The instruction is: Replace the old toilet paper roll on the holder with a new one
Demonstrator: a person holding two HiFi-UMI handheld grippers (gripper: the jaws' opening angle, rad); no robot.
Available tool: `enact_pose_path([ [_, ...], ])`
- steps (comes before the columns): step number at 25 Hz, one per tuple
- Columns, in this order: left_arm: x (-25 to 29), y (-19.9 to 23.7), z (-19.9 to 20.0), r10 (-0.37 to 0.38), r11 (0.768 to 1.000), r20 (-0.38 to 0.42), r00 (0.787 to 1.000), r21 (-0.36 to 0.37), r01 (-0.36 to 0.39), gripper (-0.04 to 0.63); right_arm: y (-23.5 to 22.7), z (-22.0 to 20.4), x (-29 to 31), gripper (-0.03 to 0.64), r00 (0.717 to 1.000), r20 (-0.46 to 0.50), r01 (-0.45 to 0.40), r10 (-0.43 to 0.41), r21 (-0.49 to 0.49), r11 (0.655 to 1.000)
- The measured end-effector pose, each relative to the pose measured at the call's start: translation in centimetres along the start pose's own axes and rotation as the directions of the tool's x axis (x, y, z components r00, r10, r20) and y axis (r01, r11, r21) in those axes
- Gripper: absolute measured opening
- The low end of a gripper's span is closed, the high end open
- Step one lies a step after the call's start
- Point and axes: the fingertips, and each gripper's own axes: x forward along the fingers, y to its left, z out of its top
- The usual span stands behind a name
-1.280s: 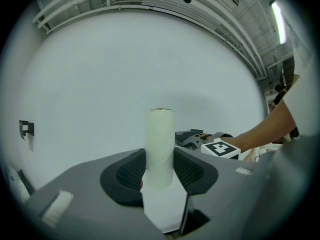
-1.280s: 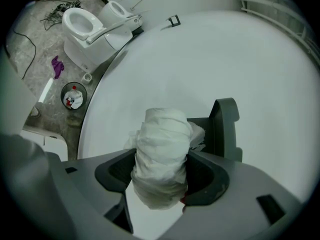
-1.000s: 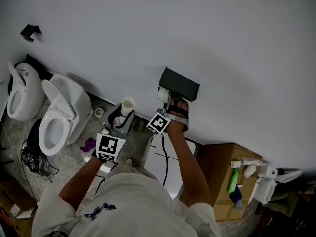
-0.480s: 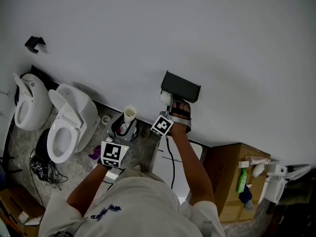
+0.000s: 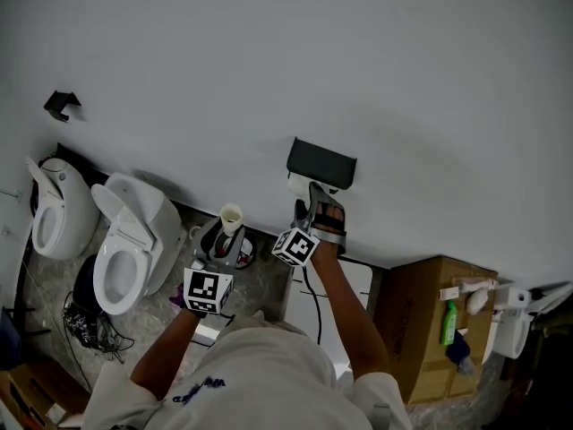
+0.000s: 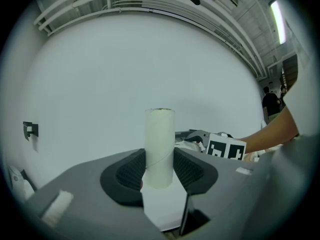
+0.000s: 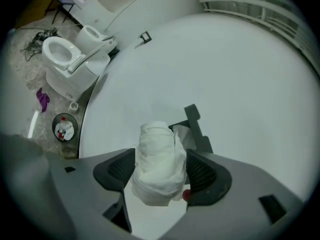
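Observation:
A black toilet paper holder (image 5: 320, 162) is fixed to the white wall. My right gripper (image 5: 312, 208) is just below it, closed on a white, crumpled new toilet paper roll (image 7: 158, 159). The roll fills the gap between both pads. These jaws have just been opening a little, and the roll is still between them. In the right gripper view the holder (image 7: 193, 118) shows right behind the roll. My left gripper (image 5: 224, 240) hangs lower left, shut on the bare cardboard tube (image 6: 160, 144), which stands upright between its pads.
Two white toilets (image 5: 134, 240) (image 5: 58, 218) stand at the left along the wall. A round bin (image 7: 64, 128) sits on the floor below the left gripper. A cardboard box (image 5: 421, 330) with a green bottle (image 5: 449, 322) is at the right. A black hook (image 5: 61, 104) sticks out of the wall.
The right gripper has rolled and risen slightly under the holder with the white roll in it. The left gripper keeps the tube in about the same place.

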Motion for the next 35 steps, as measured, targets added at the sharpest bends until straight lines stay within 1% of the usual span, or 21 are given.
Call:
enact_pose_path([
  [2, -0.1, -0.1, 0.2, -0.003, 1.0, 0.003, 1.0, -0.001, 0.003, 0.178, -0.7, -0.5, -1.0, 0.314, 1.0, 0.007, 0.008, -0.008, 0.051, 0.999],
  [5, -0.1, -0.1, 0.2, -0.008, 1.0, 0.003, 1.0, 0.002, 0.008, 0.178, -1.5, -1.1, -2.2, 0.284, 1.0, 0.014, 0.027, -0.028, 0.095, 0.995],
  [10, -0.5, -0.2, 0.8, -0.011, 1.0, 0.015, 1.0, 0.007, 0.011, 0.178, -2.8, -1.7, -4.9, 0.278, 0.999, 0.03, 0.035, -0.042, 0.198, 0.98],
  [14, -0.9, -0.3, 1.5, -0.011, 1.0, 0.03, 0.999, 0.009, 0.01, 0.178, -4.0, -1.9, -7.4, 0.263, 0.997, 0.043, 0.045, -0.06, 0.285, 0.957],
  [16, -1.1, -0.4, 1.8, -0.012, 1.0, 0.036, 0.999, 0.013, 0.011, 0.178, -4.7, -2.1, -8.6, 0.258, 0.997, 0.049, 0.042, -0.064, 0.355, 0.934],
  [18, -1.2, -0.5, 2.2, -0.014, 1.0, 0.043, 0.999, 0.016, 0.014, 0.178, -5.5, -2.3, -9.6, 0.25, 0.996, 0.064, 0.029, -0.065, 0.444, 0.896],
  [20, -1.3, -0.6, 2.5, -0.016, 1.0, 0.048, 0.999, 0.018, 0.015, 0.178, -6.4, -2.3, -10.8, 0.249, 0.992, 0.1, 0.009, -0.072, 0.522, 0.853],
  [23, -1.4, -0.6, 2.7, -0.016, 1.0, 0.05, 0.999, 0.02, 0.015, 0.178, -7.8, -2.3, -12.7, 0.242, 0.983, 0.15, -0.01, -0.101, 0.604, 0.797],
  [26, -1.3, -0.5, 2.9, -0.014, 1.0, 0.053, 0.999, 0.023, 0.013, 0.178, -8.7, -2.5, -14.3, 0.235, 0.978, 0.176, -0.036, -0.116, 0.682, 0.731],
  [28, -1.2, -0.6, 3.2, -0.017, 0.999, 0.059, 0.998, 0.028, 0.015, 0.177, -9.0, -2.6, -15.3, 0.229, 0.973, 0.196, -0.062, -0.122, 0.732, 0.678],
  [33, -1.0, -1.2, 3.6, -0.028, 0.999, 0.059, 0.998, 0.038, 0.026, 0.178, -9.3, -3.1, -17.3, 0.212, 0.965, 0.227, -0.129, -0.134, 0.849, 0.512],
  [34, -0.9, -1.3, 3.6, -0.03, 0.999, 0.058, 0.998, 0.04, 0.028, 0.177, -9.4, -3.3, -17.6, 0.209, 0.964, 0.227, -0.135, -0.135, 0.862, 0.488],
  [35, -0.8, -1.4, 3.6, -0.032, 0.999, 0.057, 0.998, 0.041, 0.03, 0.177, -9.4, -3.5, -17.9, 0.207, 0.964, 0.227, -0.137, -0.136, 0.87, 0.474],
])
